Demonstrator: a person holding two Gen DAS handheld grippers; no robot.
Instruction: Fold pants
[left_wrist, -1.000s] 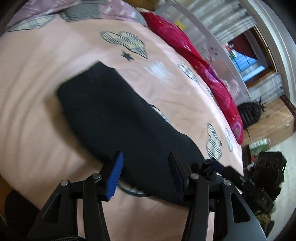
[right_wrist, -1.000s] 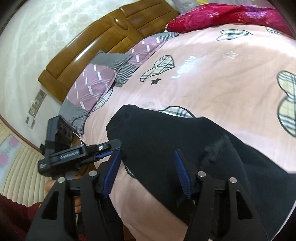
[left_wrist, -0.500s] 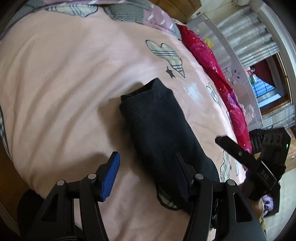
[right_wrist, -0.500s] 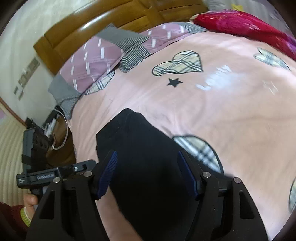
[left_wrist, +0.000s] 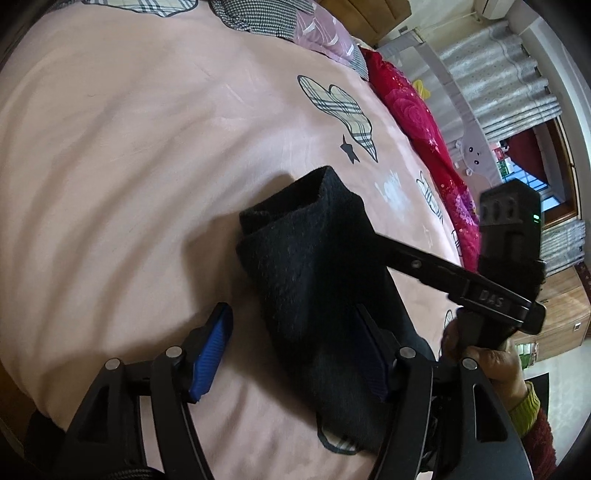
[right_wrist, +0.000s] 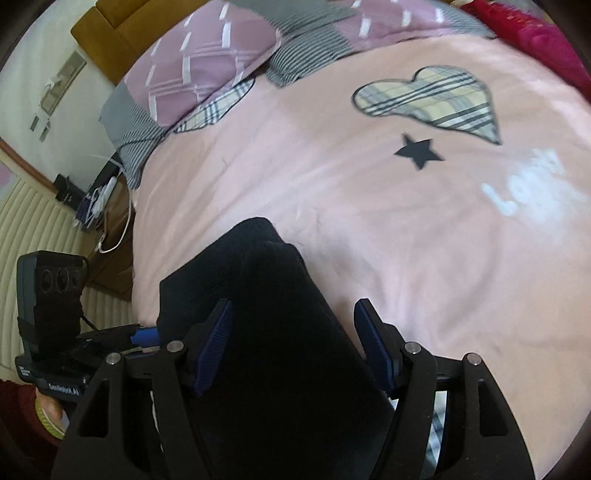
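Black pants (left_wrist: 317, 295) lie folded into a long, thick bundle on the pink bedspread (left_wrist: 129, 155), close to the near edge of the bed. In the left wrist view, the left gripper (left_wrist: 295, 350) is spread wide and holds nothing; the bundle's near end lies between its fingers, more toward the right one. In the right wrist view, the right gripper (right_wrist: 295, 343) is spread wide too, with the pants (right_wrist: 273, 332) filling the gap between its blue pads (right_wrist: 216, 343), though I cannot tell if they touch the cloth. The bundle's long side runs straight away from both grippers, toward the middle of the bed. Both seem about as near to it, so either could pinch the near end. Past the far end there is lots of open pink bedspread for another fold. Farther off are the checked heart (right_wrist: 428, 99), the purple pillows (right_wrist: 207, 66) and the red blanket (left_wrist: 424, 125).
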